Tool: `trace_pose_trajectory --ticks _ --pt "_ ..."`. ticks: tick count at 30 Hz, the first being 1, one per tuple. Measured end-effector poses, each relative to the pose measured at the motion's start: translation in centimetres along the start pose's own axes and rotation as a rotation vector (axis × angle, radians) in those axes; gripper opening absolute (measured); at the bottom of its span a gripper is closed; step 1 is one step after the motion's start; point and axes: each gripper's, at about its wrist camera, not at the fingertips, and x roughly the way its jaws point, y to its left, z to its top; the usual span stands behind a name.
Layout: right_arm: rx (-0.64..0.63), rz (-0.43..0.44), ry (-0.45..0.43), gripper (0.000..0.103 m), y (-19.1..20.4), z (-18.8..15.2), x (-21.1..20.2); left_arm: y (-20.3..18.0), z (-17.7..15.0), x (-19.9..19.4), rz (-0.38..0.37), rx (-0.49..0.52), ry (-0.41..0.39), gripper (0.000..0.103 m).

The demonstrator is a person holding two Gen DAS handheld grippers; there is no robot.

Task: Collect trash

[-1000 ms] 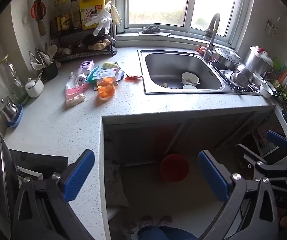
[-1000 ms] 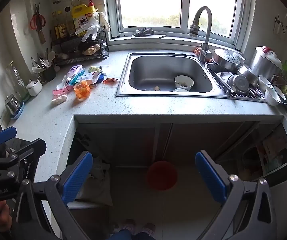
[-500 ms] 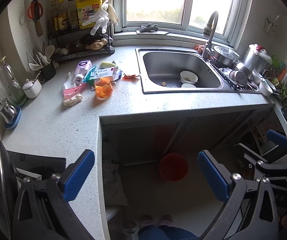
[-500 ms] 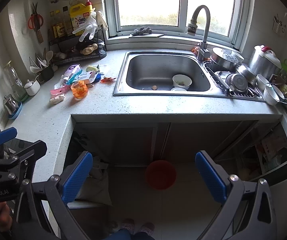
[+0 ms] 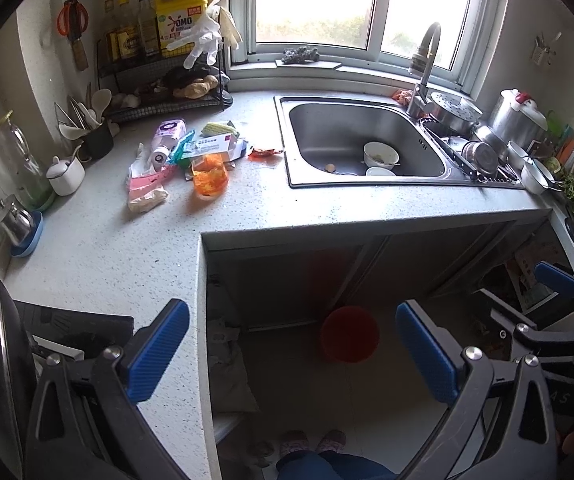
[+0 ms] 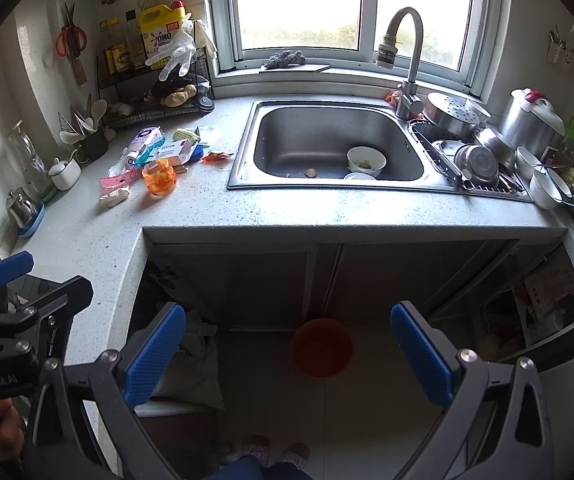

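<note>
On the speckled countertop [image 5: 99, 256], left of the steel sink [image 5: 361, 146], lies the trash: orange plastic cup [image 5: 209, 176], pink wrapper [image 5: 145, 186], purple-labelled bottle [image 5: 166, 138], white carton [image 5: 215, 146], red-orange wrapper [image 5: 263, 153] nearest the sink rim. Red bin [image 6: 321, 347] stands on the floor under the counter. Left gripper [image 5: 291, 350]: jaws spread wide, nothing between them, held off the counter edge. Right gripper [image 6: 287, 350]: jaws likewise spread and empty, above the floor near the bin. Both well apart from the trash. Person's slippers [image 5: 313, 442] visible below.
</note>
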Motion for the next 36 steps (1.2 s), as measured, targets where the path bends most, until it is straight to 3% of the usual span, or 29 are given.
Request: trace_pose_trajectory --ticks 36 --pt "0.006 0.009 0.017 0.103 0.11 0.31 0.3 0.02 -0.03 0.25 -0.013 -0.007 0.006 0.103"
